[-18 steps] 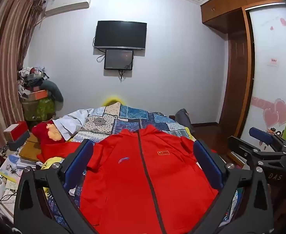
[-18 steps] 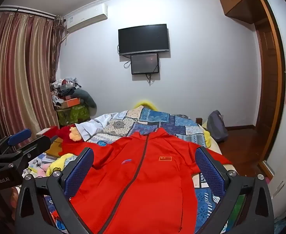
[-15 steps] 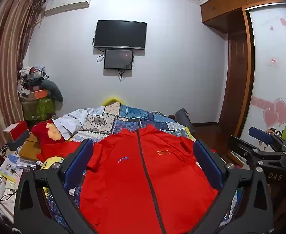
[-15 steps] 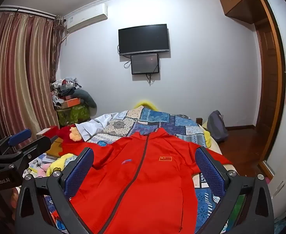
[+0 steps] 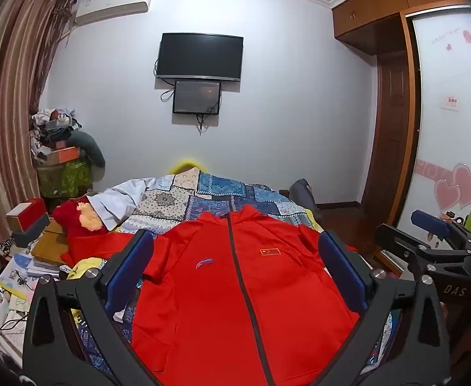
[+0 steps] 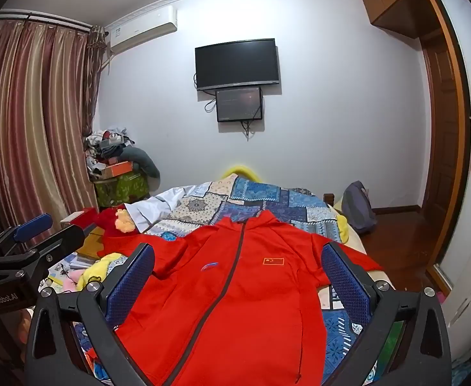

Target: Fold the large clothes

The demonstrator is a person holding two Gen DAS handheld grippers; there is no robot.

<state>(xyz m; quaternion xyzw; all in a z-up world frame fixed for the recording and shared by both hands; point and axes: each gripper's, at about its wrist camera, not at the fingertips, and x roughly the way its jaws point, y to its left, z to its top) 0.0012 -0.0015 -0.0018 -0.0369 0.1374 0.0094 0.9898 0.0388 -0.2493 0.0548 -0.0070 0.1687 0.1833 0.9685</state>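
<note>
A red jacket [image 5: 235, 296] lies spread flat, zipped, front up on the patchwork quilt [image 5: 209, 196], collar toward twelve o'clock. The left gripper [image 5: 235, 273] hangs above it, jaws spread wide and holding nothing. The right gripper [image 6: 237, 276] hangs likewise released over the jacket, and the left one shows at its nine o'clock.

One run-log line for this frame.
left gripper: open, empty | right gripper: open, empty | red jacket: flat on bed, zipped, unfolded | phase: pre-grasp
</note>
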